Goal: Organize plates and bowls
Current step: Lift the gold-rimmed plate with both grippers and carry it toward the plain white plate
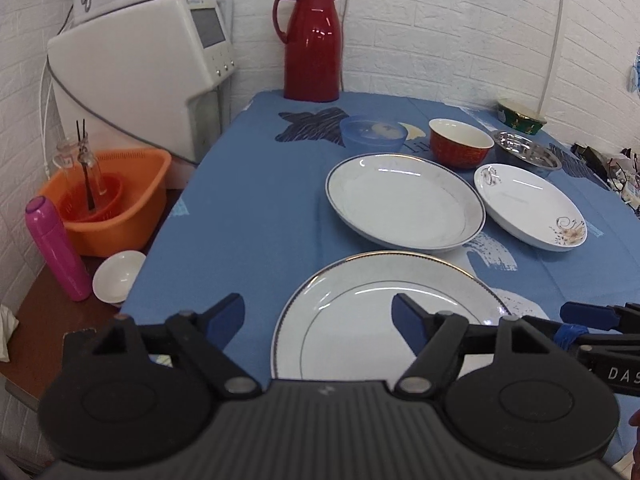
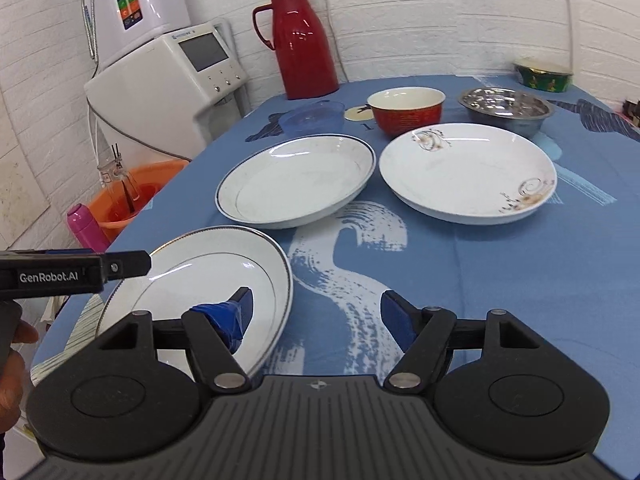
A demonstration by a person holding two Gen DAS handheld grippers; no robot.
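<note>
Three white plates lie on the blue tablecloth (image 1: pixel 248 208). Nearest is a flat gold-rimmed plate (image 1: pixel 360 312) (image 2: pixel 208 272); my left gripper (image 1: pixel 318 316) hovers open over its left edge, and my right gripper (image 2: pixel 316 312) stands open over its right edge. Behind it sit a deep blue-rimmed plate (image 1: pixel 404 200) (image 2: pixel 296 180) and a flower-patterned plate (image 1: pixel 528 204) (image 2: pixel 468 172). Further back stand a blue plastic bowl (image 1: pixel 372 132) (image 2: pixel 312 118), a red bowl (image 1: pixel 460 142) (image 2: pixel 406 110) and a steel bowl (image 1: pixel 526 150) (image 2: pixel 506 108).
A red thermos jug (image 1: pixel 312 44) (image 2: pixel 304 44) stands at the table's back edge, a green bowl (image 2: pixel 544 74) at the far right. Left of the table are a white appliance (image 1: pixel 136 72), an orange basket (image 1: pixel 108 200), a pink bottle (image 1: pixel 56 248) and a small white bowl (image 1: pixel 118 276).
</note>
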